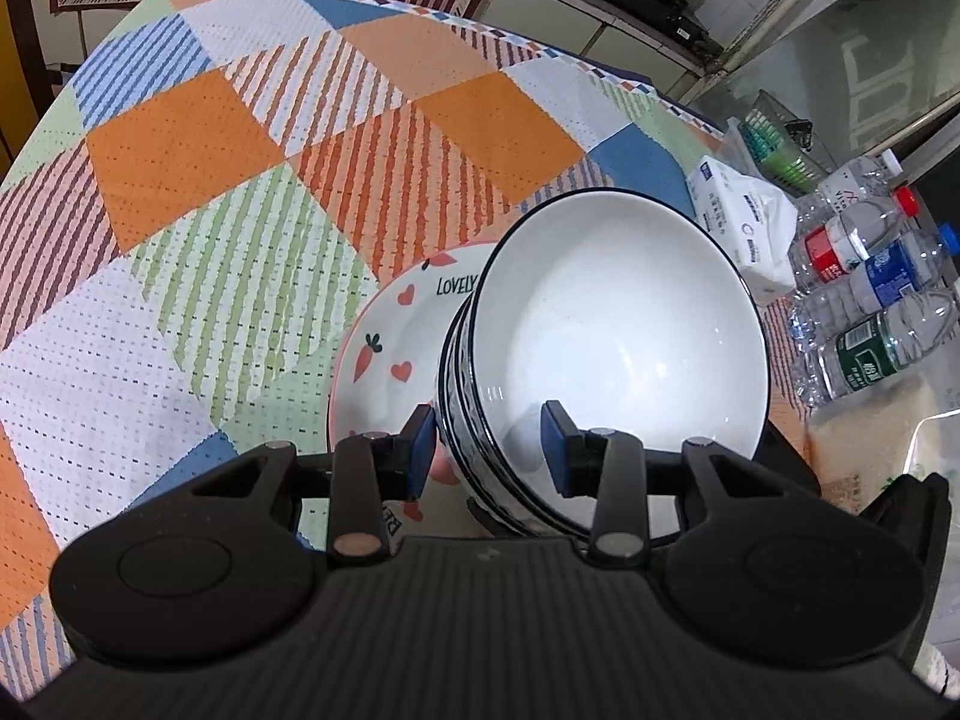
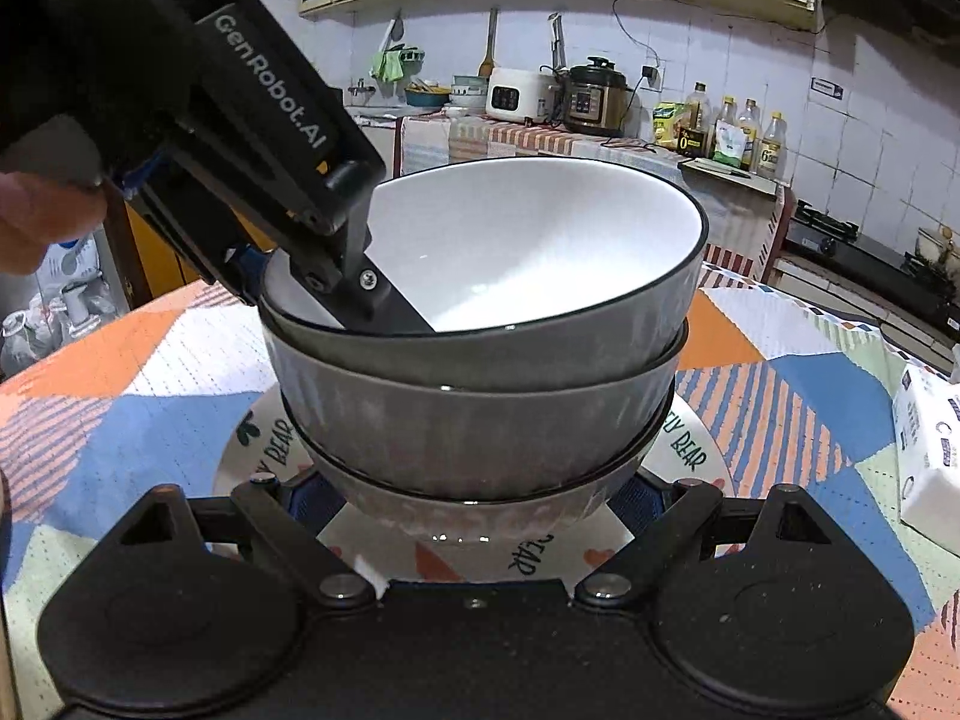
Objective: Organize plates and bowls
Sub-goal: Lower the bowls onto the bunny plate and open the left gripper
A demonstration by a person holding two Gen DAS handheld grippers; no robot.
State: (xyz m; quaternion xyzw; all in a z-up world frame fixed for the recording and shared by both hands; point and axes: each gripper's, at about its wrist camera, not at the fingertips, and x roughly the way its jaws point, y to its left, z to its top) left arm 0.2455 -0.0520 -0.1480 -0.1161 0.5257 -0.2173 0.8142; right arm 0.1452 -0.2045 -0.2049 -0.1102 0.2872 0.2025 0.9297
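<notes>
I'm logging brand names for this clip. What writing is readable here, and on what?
"GenRobot.AI": on the left gripper body.
"LOVELY": on the plate rim, by hearts and a carrot.
"BEAR": elsewhere on the plate's rim.
Water bottles, tissue pack, oil bottles: labels too small or blurred.

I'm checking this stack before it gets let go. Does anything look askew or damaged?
The top bowl sits tilted in the stack of bowls on the carrot plate, rim higher on one side. The left claw grips the rims. No chips or spills visible.
</notes>
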